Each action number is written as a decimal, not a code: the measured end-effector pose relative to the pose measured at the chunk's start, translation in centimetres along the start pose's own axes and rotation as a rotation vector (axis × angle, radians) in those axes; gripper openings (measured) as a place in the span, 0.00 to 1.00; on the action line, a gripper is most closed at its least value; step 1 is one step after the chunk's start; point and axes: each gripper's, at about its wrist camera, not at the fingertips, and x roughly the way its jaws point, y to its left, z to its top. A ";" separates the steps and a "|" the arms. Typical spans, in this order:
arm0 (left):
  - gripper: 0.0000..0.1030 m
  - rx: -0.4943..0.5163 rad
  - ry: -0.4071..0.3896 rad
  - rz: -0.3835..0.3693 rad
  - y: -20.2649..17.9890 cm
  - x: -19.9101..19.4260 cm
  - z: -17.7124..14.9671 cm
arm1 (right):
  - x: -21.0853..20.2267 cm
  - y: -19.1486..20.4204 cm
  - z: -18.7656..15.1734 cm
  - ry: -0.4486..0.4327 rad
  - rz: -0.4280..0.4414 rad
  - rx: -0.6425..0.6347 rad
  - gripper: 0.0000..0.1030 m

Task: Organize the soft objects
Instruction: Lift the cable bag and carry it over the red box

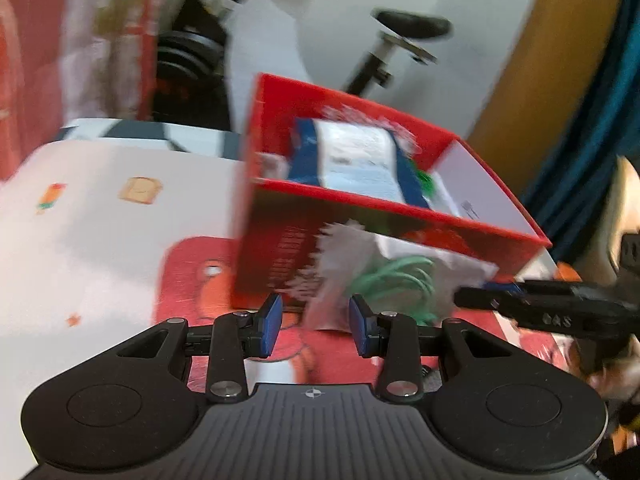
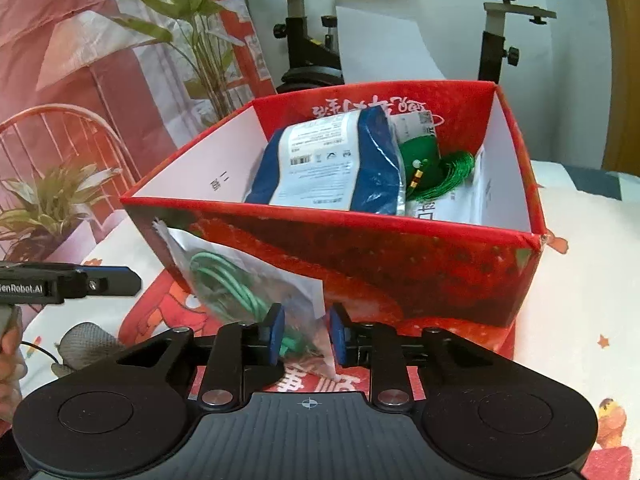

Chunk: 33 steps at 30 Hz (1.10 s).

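A red strawberry-print box (image 2: pixel 360 264) anchors the scene. Left of it, the left gripper (image 1: pixel 316 330) hovers with jaws spread and empty. Before its front wall, the right gripper (image 2: pixel 306 334) pinches a clear bag of green cable (image 2: pixel 248 288). Inside lie a blue-and-white pouch (image 2: pixel 332 164) and green tassels (image 2: pixel 436 176). The bagging step appears underway; next, the bag needs lifting over the rim
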 end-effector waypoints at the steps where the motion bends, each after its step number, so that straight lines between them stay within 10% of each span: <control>1: 0.37 0.024 0.021 -0.011 -0.2 0.6 0.1 | 0.0 -0.1 -0.1 -0.001 0.004 0.010 0.24; 20: 0.54 0.102 0.119 -0.097 -1.4 5.2 1.4 | 0.1 -0.8 -1.1 0.001 0.007 0.044 0.25; 33: 0.42 0.152 0.136 -0.096 -2.6 5.2 1.3 | 0.1 0.1 -1.3 -0.003 0.000 0.025 0.18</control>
